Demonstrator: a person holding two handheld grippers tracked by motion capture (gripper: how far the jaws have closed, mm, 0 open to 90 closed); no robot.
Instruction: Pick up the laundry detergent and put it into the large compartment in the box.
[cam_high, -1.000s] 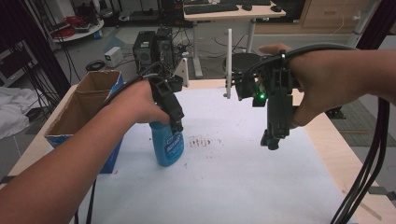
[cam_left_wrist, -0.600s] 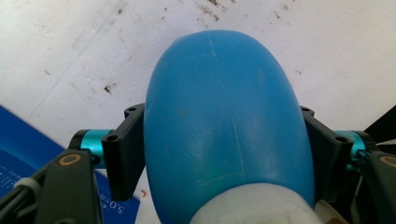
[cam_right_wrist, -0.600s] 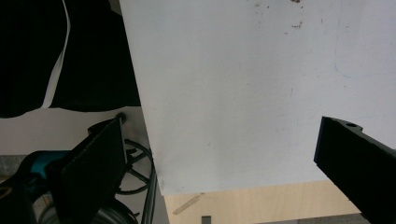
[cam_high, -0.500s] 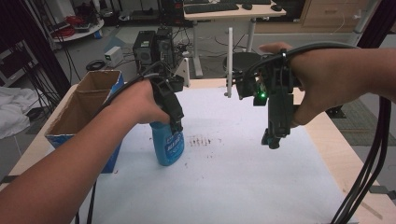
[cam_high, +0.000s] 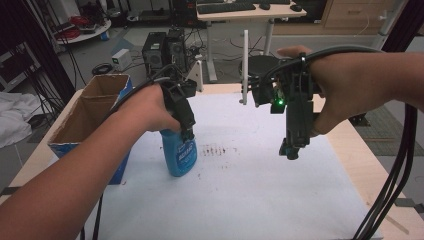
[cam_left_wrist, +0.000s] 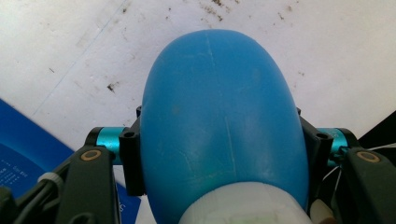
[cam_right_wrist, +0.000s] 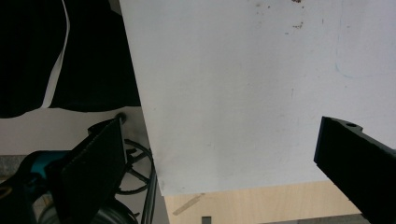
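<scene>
The left gripper (cam_high: 186, 131), whose jaws have just been closing, pinches the upright blue plastic bottle (cam_high: 179, 154) near the white table's (cam_high: 260, 200) left edge; lift straight, keeping it vertical. The right gripper (cam_high: 291, 147) hangs spread, empty.

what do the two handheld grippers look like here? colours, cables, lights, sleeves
Both are black, pistol-like units. The left gripper has thick black jaws with anodised teal cross-pieces and brass-coloured pivot rings. The right gripper has a long black body with a lit green indicator light near its top. Black cables trail from each. Both forearms are bare, with no sleeves or gloves.
</scene>
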